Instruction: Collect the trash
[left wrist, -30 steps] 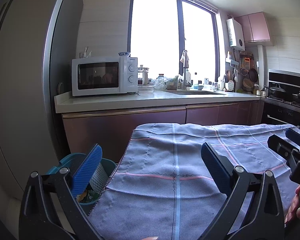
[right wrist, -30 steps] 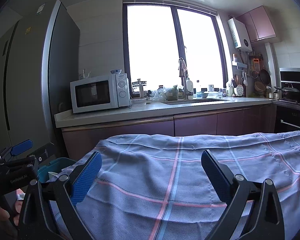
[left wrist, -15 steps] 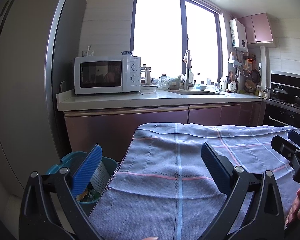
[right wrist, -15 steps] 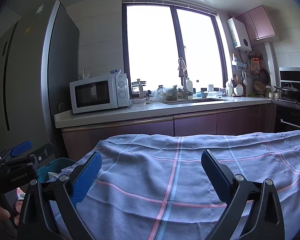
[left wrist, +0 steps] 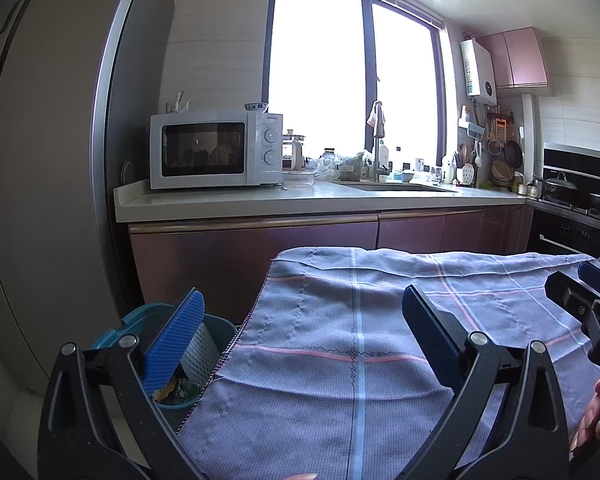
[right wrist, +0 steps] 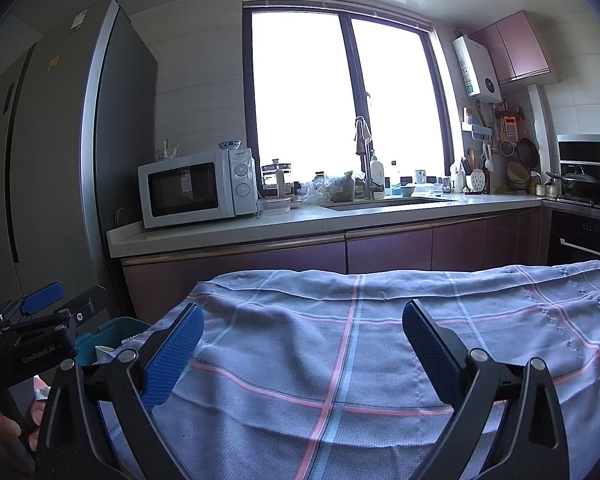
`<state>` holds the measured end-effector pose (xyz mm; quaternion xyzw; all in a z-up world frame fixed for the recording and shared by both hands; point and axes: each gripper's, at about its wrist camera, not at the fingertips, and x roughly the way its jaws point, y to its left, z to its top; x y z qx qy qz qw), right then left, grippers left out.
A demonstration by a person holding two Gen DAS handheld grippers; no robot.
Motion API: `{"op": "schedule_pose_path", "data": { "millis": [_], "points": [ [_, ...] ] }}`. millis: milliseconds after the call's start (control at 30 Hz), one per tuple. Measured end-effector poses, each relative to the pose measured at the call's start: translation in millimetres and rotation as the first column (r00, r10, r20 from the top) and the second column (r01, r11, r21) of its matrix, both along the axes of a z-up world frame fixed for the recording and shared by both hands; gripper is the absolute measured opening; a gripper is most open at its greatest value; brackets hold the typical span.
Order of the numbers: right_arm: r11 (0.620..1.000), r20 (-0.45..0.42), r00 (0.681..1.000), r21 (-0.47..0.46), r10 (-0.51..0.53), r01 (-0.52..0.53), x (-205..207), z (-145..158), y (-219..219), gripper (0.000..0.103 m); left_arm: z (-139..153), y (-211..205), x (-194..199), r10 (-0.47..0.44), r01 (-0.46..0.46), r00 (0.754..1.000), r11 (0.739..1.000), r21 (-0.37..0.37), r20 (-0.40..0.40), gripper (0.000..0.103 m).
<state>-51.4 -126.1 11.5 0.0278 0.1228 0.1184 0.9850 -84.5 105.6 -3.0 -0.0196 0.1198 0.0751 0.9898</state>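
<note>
A teal trash bin (left wrist: 140,320) stands on the floor left of the cloth-covered table (left wrist: 340,320); wrappers (left wrist: 176,388) lie inside it. It also shows in the right wrist view (right wrist: 112,330). My left gripper (left wrist: 300,336) is open and empty, held above the table's left edge, its left finger over the bin. My right gripper (right wrist: 302,346) is open and empty over the blue checked cloth (right wrist: 380,340). No loose trash shows on the cloth.
A grey fridge (left wrist: 40,160) stands at the left. A counter (left wrist: 300,200) behind the table carries a white microwave (left wrist: 216,150), jars and a sink. A stove with pots (left wrist: 572,188) is at the right.
Both views have shifted slightly; the left gripper drifted a little to the left and up. Both grippers stay open.
</note>
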Motion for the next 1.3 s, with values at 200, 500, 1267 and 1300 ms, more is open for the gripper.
{"op": "schedule_pose_path", "data": {
  "millis": [200,500,1267,1300],
  "points": [
    [1.0,0.0,1.0,0.001,-0.003,0.003,-1.1,0.7,1.9,0.096,0.4,-0.6,0.2,0.004,-0.004,1.0,1.0,-0.001,0.003,0.097],
    [1.0,-0.004,1.0,0.001,-0.004,0.004,0.0,0.7,2.3,0.096,0.9,-0.9,-0.5,0.008,-0.008,1.0,1.0,-0.003,0.004,0.097],
    [1.0,-0.007,1.0,0.003,-0.007,0.007,-0.2,0.2,1.1,0.096,0.4,-1.5,-0.6,0.014,-0.014,1.0,1.0,-0.003,0.004,0.097],
    [1.0,-0.006,1.0,0.003,-0.009,0.009,-0.8,0.2,1.4,0.096,0.5,-1.2,0.1,0.012,-0.012,1.0,1.0,-0.004,0.003,0.097]
  ]
}}
